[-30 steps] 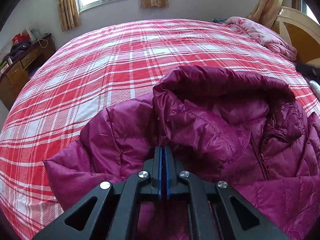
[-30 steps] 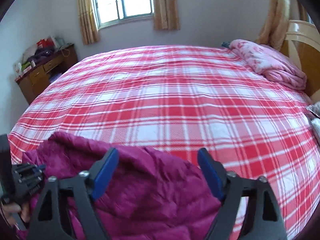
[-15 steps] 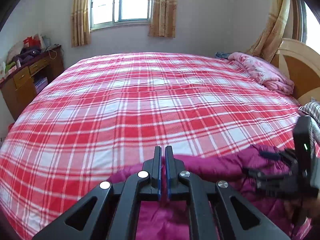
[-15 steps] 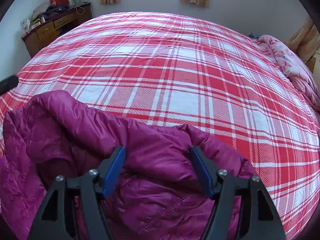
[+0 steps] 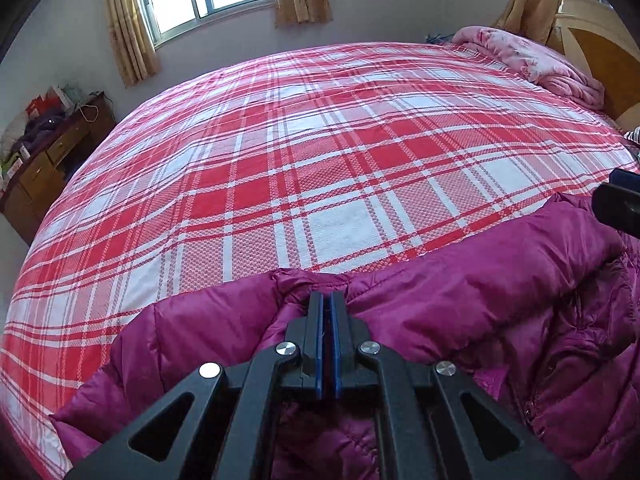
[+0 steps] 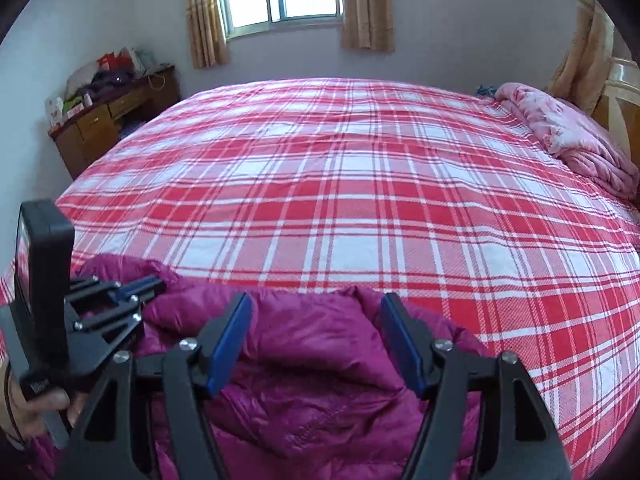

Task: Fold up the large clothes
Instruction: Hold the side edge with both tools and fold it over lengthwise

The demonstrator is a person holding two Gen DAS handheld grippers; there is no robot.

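Magenta puffer jacket (image 5: 460,304) bunched at near edge of the bed (image 5: 320,152), on the red plaid cover. My left claw (image 5: 327,304) pinched tight on its upper fold. My right claw (image 6: 316,312) spread wide over the fabric, gripping nothing

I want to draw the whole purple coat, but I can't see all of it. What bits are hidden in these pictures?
- Magenta quilted puffer jacket: its lower part runs off the bottom edge in both wrist views.
- Fabric pinched in the left gripper: hidden between the shut blue pads, so which part of the jacket it is cannot be told.
- Right gripper: open over the jacket; contact unclear.
- Items on the brown wooden desk: too small.
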